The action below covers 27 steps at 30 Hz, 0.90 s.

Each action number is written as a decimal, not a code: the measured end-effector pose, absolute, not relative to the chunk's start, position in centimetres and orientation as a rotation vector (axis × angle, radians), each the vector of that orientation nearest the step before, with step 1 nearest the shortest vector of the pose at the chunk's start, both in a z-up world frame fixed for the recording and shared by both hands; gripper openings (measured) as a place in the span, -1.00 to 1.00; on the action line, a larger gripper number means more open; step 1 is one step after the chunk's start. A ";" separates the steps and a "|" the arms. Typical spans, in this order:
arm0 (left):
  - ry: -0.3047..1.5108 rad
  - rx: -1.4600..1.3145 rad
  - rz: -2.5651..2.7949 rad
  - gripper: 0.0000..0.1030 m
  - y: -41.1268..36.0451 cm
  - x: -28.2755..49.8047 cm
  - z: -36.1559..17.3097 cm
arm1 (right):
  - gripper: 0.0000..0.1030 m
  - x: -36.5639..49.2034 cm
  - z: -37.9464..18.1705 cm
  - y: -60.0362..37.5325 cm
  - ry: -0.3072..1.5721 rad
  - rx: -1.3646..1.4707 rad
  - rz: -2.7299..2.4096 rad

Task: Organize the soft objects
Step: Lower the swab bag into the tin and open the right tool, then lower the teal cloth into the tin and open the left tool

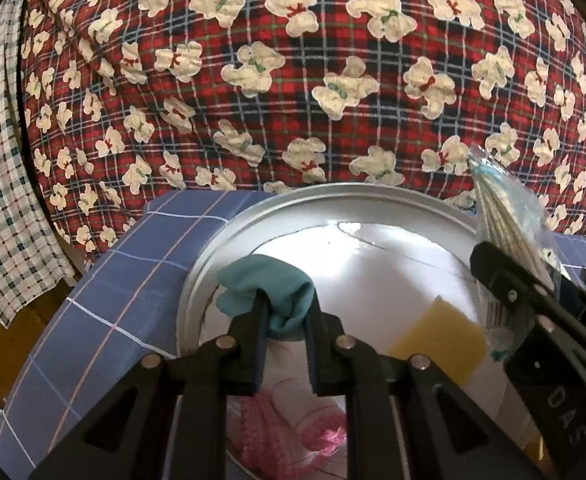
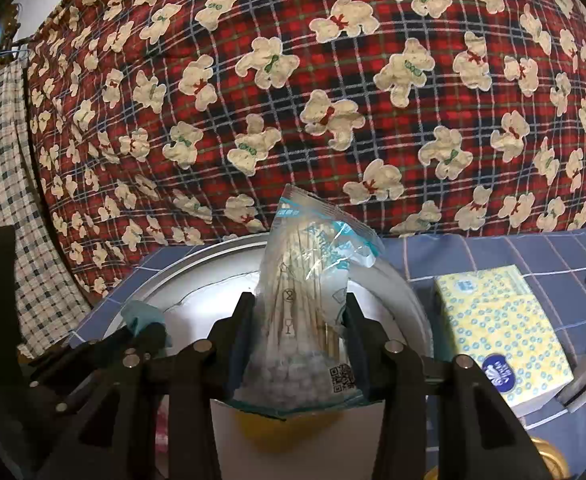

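My left gripper [image 1: 287, 312] is shut on a teal cloth [image 1: 267, 286], held above the round white basin [image 1: 221, 240]. A yellow sponge [image 1: 439, 346] and a pink knitted piece [image 1: 289, 436] lie inside the basin. My right gripper [image 2: 299, 320] is shut on a clear bag of cotton swabs [image 2: 311, 276], upright over the same basin [image 2: 407, 292]. In the left wrist view that bag [image 1: 505, 208] rises at the right beside the other gripper's black finger [image 1: 505, 284]. The teal cloth [image 2: 143, 318] shows at the left of the right wrist view.
A red plaid quilt with bear prints [image 1: 293, 92] bulks up behind the basin. The basin sits on a blue checked sheet [image 1: 105, 292]. A yellow and white tissue pack [image 2: 501, 332] lies right of the basin. A checked cloth [image 1: 1, 200] hangs at the left.
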<state>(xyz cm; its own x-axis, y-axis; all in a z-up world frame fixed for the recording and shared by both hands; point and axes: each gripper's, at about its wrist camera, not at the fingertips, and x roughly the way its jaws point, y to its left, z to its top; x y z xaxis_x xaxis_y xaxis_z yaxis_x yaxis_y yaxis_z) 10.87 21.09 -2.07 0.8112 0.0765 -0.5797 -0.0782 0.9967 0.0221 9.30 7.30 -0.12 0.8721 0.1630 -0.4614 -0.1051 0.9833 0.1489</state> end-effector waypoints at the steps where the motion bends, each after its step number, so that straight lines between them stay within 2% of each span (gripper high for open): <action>1: 0.620 0.000 0.085 -0.73 21.0 10.9 -2.1 | -0.10 9.3 -0.2 7.4 0.491 0.120 0.140; 3: 0.621 0.002 0.091 -0.73 21.0 10.8 -2.2 | -0.08 9.1 -0.2 7.5 0.490 0.119 0.139; 7: 0.626 0.007 0.105 -0.73 21.0 10.8 -2.5 | 0.37 8.3 -0.1 7.3 0.450 0.131 0.157; 12: 0.627 0.026 0.118 -0.73 20.9 10.8 -2.8 | 0.40 6.7 0.9 6.7 0.365 0.155 0.160; 16: 0.618 0.045 0.125 -0.73 20.6 10.7 -2.8 | 0.53 5.4 1.6 5.5 0.303 0.195 0.112; 19: 0.620 0.059 0.129 -0.72 20.3 10.8 -2.9 | 0.55 4.5 2.2 4.7 0.255 0.218 0.088; 22: 0.615 0.067 0.137 -0.62 20.2 10.7 -3.0 | 0.56 4.3 2.2 4.3 0.256 0.233 0.087; 24: 0.602 0.064 0.135 -0.45 20.1 10.5 -2.8 | 0.56 4.3 2.0 4.2 0.266 0.238 0.090; 25: 0.593 0.063 0.136 -0.08 20.1 10.4 -2.7 | 0.56 4.4 1.9 4.2 0.273 0.239 0.093; 26: 0.578 0.063 0.141 0.45 20.0 10.1 -2.5 | 0.56 4.4 1.9 4.2 0.275 0.239 0.094; 27: 0.568 0.062 0.148 0.66 19.9 10.0 -2.4 | 0.57 4.4 1.9 4.2 0.277 0.239 0.097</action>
